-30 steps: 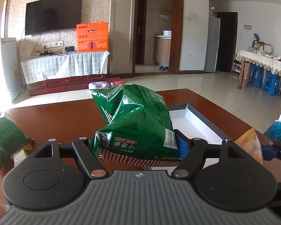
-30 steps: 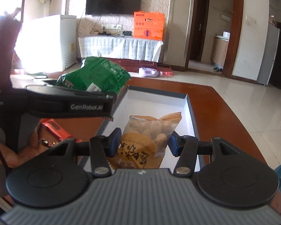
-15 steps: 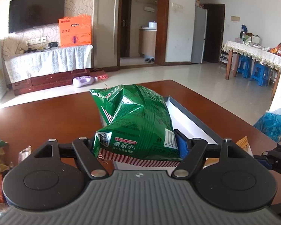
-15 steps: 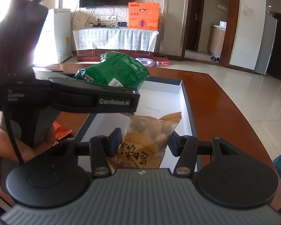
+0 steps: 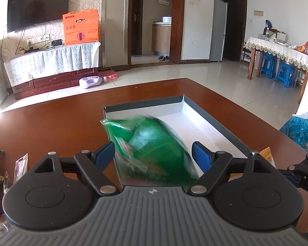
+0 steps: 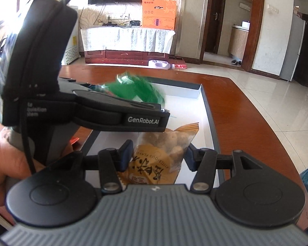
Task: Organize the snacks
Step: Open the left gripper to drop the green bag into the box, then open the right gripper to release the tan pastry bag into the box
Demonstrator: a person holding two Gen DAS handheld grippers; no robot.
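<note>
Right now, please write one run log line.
left gripper: open, green bag blurred over box | right gripper: shut on yellow bag

Blurred green snack bag over the white-lined box; tan nut packet at its near end.

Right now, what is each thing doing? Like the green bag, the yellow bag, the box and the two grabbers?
Green snack bag: blurred, loose between the open fingers, over the box.
Left gripper: open.
Yellow snack bag: upright, pinched in the gripper, above the box.
Right gripper: shut on the yellow bag.
Box: open, no lid, white inside.
Table: snack packets lie at its left edge.
</note>
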